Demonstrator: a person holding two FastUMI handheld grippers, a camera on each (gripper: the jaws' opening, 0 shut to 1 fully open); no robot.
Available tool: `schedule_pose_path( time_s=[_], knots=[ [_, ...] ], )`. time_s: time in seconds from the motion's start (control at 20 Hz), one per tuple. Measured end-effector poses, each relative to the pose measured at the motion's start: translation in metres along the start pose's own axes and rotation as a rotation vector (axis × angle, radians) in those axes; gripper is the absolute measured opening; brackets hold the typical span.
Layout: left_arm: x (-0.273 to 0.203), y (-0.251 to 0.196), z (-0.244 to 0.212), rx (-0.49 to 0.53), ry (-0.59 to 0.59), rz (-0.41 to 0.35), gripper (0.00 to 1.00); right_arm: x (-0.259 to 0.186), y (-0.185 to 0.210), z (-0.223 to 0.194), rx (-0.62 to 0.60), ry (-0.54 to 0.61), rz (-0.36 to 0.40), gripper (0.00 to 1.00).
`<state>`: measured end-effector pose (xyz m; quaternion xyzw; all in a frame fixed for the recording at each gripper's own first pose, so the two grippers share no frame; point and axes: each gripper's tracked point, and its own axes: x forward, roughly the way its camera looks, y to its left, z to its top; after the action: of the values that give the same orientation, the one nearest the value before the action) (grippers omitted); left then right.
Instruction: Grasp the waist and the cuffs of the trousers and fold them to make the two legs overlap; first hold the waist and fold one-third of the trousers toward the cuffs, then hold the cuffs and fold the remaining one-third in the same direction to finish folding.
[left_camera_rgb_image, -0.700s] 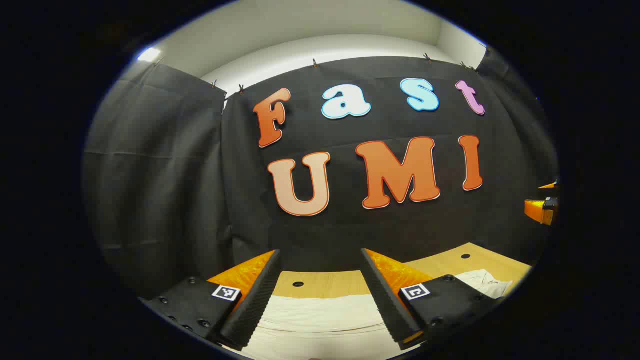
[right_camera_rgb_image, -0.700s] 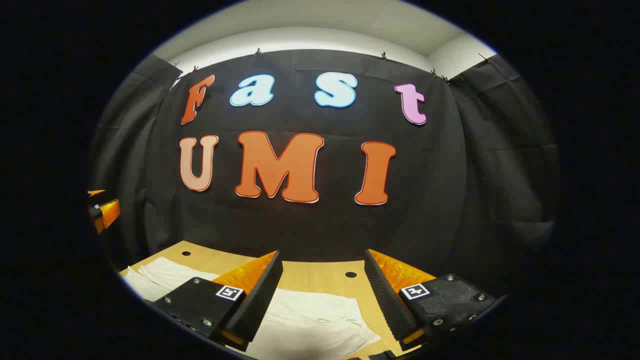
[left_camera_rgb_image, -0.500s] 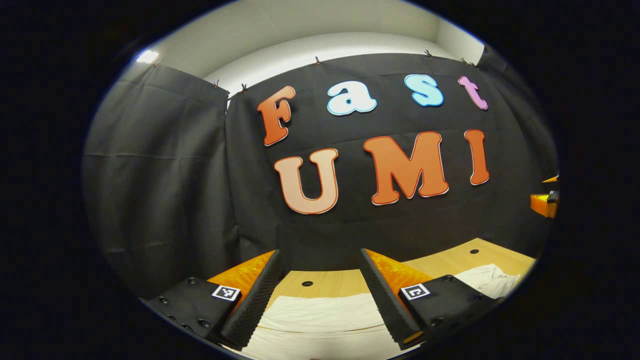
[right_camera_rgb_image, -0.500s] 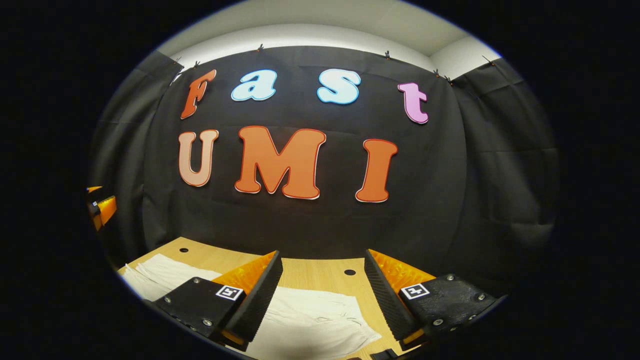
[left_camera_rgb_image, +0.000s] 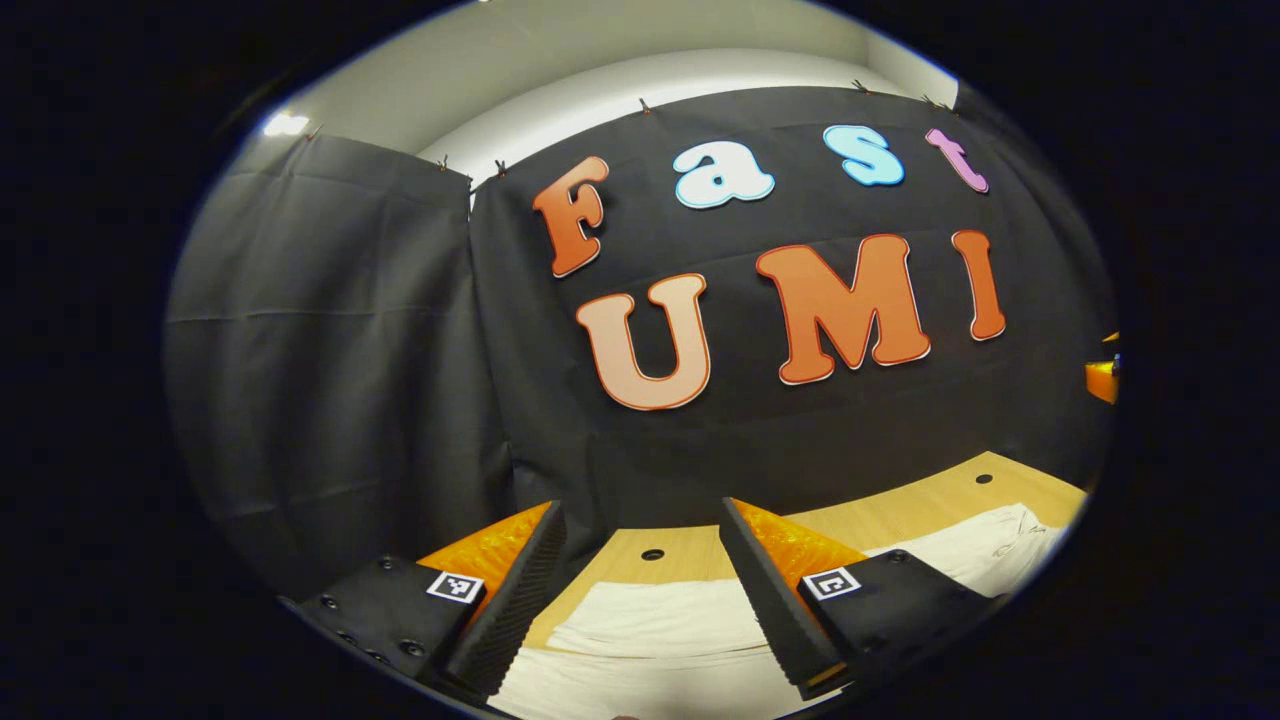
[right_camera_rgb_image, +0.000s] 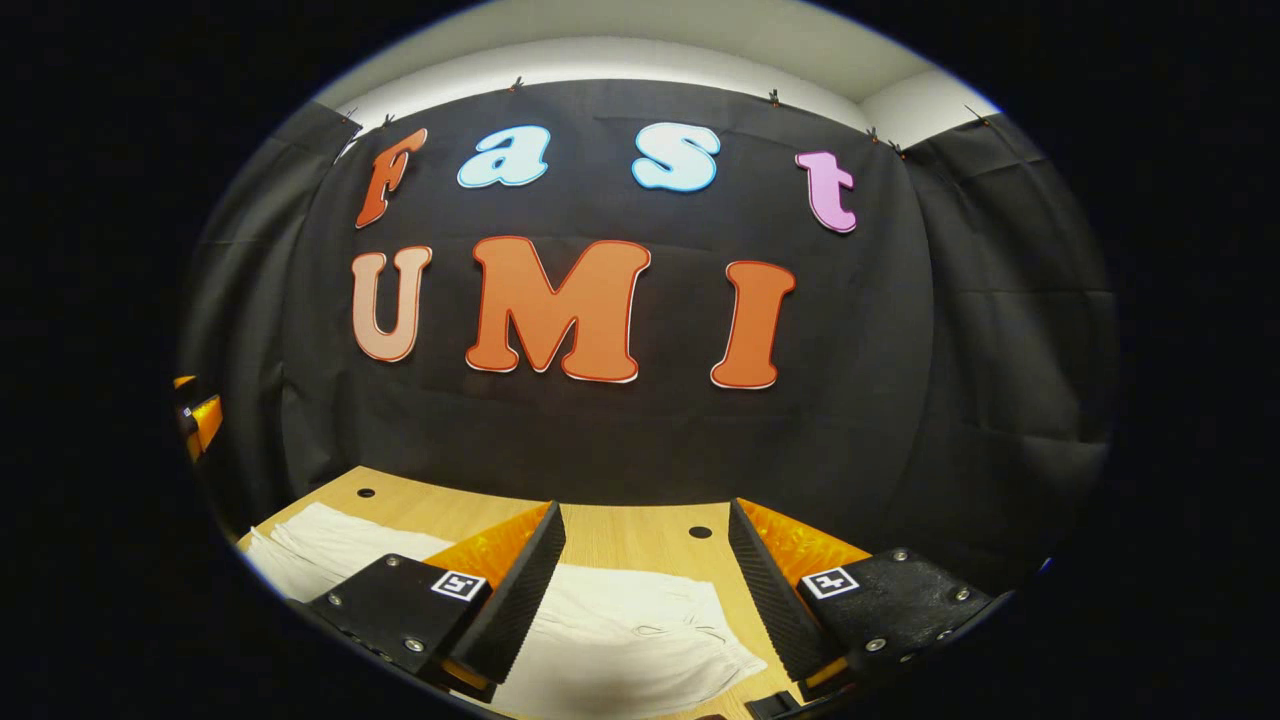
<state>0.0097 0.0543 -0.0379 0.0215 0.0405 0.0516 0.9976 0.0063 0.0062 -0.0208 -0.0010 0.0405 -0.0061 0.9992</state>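
the pale cream cloth trousers (left_camera_rgb_image: 660, 630) lay flat on the light wooden desk (left_camera_rgb_image: 930, 505), stretched across it below both grippers, with one end under the left gripper (left_camera_rgb_image: 640, 590) and the other end, where a drawstring and gathered cloth suggested the waist, under the right gripper (right_camera_rgb_image: 645, 590). in the left gripper view the fingers (left_camera_rgb_image: 515, 600) stood wide apart with nothing between them, raised above the cloth and touching none of it; a layered edge of the trousers crossed the gap below them, and the garment ran off to the right toward the far edge of that view, where a small part of the other gripper showed. in the right gripper view the fingers (right_camera_rgb_image: 520, 590) were likewise spread wide and empty, hovering over the crumpled end of the trousers (right_camera_rgb_image: 620, 640), with more cloth reaching away to the left. judging from this, no grasp had been taken and the work stood at its opening step, the approach to the waist and the cuffs; whether the two legs already overlapped could not be told for sure. the next move would call for each gripper to drop to its own end, bring the fingers around the cloth's edge, and close on all layers together before lifting, so that a single layer would not peel away and spoil the fold.
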Motion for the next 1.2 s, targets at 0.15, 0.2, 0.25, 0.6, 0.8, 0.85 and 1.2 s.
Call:
schedule_pose_path(
  time_s=[0.15,0.2,0.25,0.6,0.8,0.85,1.2],
  knots=[
    [-0.001,0.014,-0.019,-0.029,0.060,0.030,1.00,0.001,-0.008,-0.012,0.025,0.038,-0.013,0.99],
    [-0.002,0.019,-0.026,-0.048,0.076,0.041,1.00,0.002,-0.012,-0.019,0.038,0.068,-0.024,0.99],
    [-0.002,0.022,-0.034,-0.066,0.098,0.052,1.00,0.001,-0.015,-0.028,0.051,0.102,-0.031,0.99],
    [-0.007,0.052,-0.092,-0.180,0.274,0.127,1.00,0.000,-0.025,-0.086,0.176,0.318,-0.040,0.99],
    [-0.005,0.063,-0.127,-0.268,0.386,0.139,0.99,-0.003,-0.028,-0.115,0.214,0.415,-0.038,0.98],
    [-0.005,0.067,-0.135,-0.279,0.413,0.142,0.99,-0.004,-0.029,-0.122,0.222,0.437,-0.039,0.98],
    [-0.024,0.081,-0.220,-0.484,0.682,0.180,0.97,-0.004,-0.011,-0.170,0.409,0.634,-0.001,0.97]
  ],
)
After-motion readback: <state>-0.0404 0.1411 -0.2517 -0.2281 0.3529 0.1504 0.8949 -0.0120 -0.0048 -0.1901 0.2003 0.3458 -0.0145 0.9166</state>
